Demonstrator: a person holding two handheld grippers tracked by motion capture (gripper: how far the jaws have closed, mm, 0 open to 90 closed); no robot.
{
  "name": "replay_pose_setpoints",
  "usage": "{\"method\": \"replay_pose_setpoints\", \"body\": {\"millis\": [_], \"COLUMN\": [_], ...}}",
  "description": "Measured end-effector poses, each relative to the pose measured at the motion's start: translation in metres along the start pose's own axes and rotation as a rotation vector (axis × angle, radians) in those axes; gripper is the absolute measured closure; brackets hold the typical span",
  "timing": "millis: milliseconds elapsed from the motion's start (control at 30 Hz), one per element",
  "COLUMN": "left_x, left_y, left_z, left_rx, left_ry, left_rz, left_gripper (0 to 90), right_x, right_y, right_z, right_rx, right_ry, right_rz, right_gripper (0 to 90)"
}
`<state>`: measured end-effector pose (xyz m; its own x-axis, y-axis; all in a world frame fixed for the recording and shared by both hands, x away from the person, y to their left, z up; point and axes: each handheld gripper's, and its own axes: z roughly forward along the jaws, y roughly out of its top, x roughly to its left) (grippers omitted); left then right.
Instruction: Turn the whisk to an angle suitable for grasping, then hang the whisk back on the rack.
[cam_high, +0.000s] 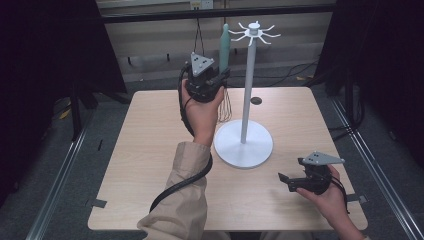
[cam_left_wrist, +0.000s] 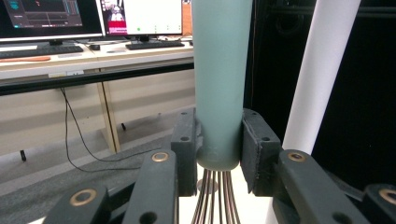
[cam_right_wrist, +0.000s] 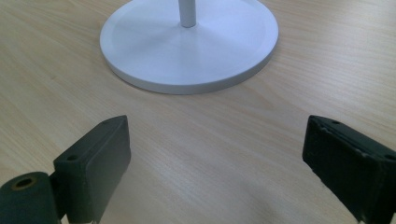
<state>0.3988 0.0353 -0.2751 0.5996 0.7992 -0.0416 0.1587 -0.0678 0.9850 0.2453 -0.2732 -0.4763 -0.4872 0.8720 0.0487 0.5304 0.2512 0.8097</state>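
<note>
Two grippers: the left gripper (cam_high: 221, 76) is raised beside the white stand (cam_high: 244, 142); the right gripper (cam_high: 286, 181) is held low over the table (cam_high: 150, 150), on the near right of the stand's base.
Whisk: the whisk (cam_high: 225, 55) is held upright just left of the stand's pole, its long axis running nearly parallel to the pole.
Whisk direction: the pale green handle (cam_left_wrist: 219, 84) is pointed up, its tip reaching almost level with the stand's hooks (cam_high: 254, 31); the wire loops (cam_left_wrist: 215, 198) are hung downward, above the table and clear of the base.
Left jaws: pinched on the lower end of the handle, one pad (cam_left_wrist: 184, 149) pressed on each side, just above where the wires emerge.
Right jaws: spread wide, with nothing between them; bare tabletop is seen in the gap, and the stand's round base (cam_right_wrist: 189, 44) lies beyond.
Stand: set upright near the table's middle.
</note>
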Motion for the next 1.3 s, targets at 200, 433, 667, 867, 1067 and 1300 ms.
{"method": "replay_pose_setpoints", "body": {"millis": [200, 433, 667, 867, 1067, 1300], "left_x": [-0.002, -0.004, -0.006, -0.012, -0.013, -0.015], "left_y": [0.001, -0.005, -0.003, -0.003, -0.008, -0.008], "left_z": [0.003, 0.003, 0.004, 0.007, 0.008, 0.01], "left_rx": [-0.006, -0.014, -0.014, -0.018, -0.017, -0.023], "left_ry": [-0.005, -0.011, -0.011, -0.019, -0.028, -0.042], "left_rz": [0.001, 0.015, 0.031, 0.043, 0.034, 0.018], "left_gripper": [69.7, 69.7, 69.7, 69.7, 69.7, 69.6], "right_x": [-0.001, -0.002, -0.002, -0.003, -0.001, -0.001], "right_y": [-0.002, -0.003, -0.003, -0.003, 0.0, 0.0], "right_z": [-0.001, -0.003, -0.002, -0.001, 0.0, 0.002], "right_rx": [0.006, 0.007, 0.006, 0.008, 0.0, 0.004], "right_ry": [-0.007, -0.011, -0.01, -0.009, -0.004, 0.002], "right_rz": [0.005, 0.004, 0.004, 0.004, 0.004, -0.005], "right_gripper": [7.5, 7.5, 7.5, 7.4, 7.4, 7.4]}}
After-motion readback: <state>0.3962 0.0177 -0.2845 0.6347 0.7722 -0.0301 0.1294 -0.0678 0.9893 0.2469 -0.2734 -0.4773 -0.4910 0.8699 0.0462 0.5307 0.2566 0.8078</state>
